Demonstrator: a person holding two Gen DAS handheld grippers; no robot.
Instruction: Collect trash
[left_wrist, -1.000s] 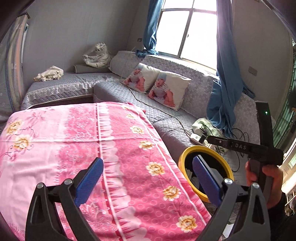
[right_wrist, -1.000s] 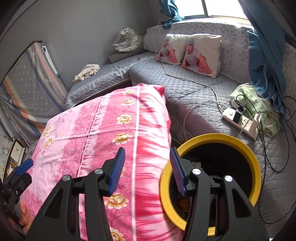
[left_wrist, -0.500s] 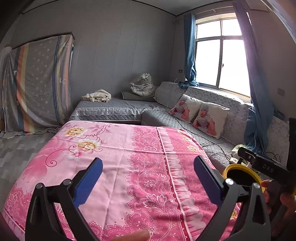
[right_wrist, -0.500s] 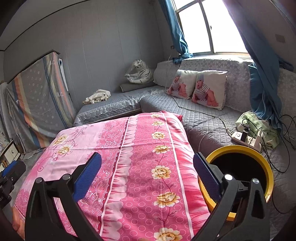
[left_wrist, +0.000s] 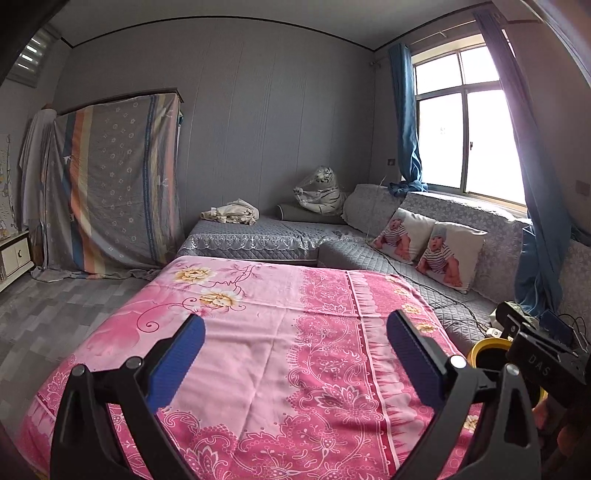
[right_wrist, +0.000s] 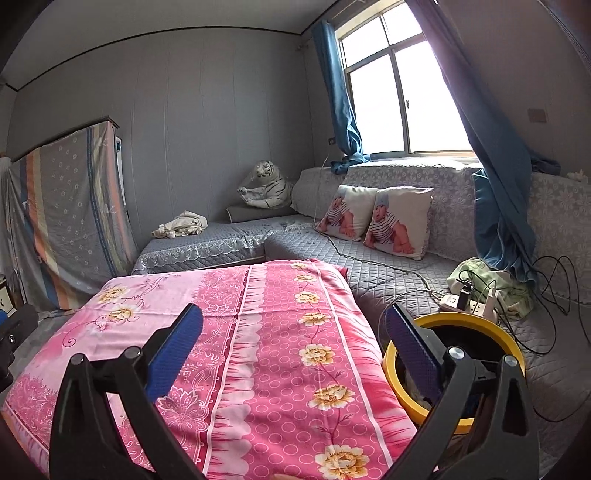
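Mostly bare pink cloth (left_wrist: 280, 354), bin (right_wrist: 480, 325) beside

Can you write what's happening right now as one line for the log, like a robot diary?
left claw: open, empty | right claw: open, empty | both over pink cloth | yellow bin: beside cloth | trash: none seen

Black gripper (left_wrist: 295, 354) frames, blue ribbed fingers (left_wrist: 177, 358), silver screws.

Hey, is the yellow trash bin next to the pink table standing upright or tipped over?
Upright. The yellow bin has its round rim facing up beside the pink cloth; what is inside cannot be told.
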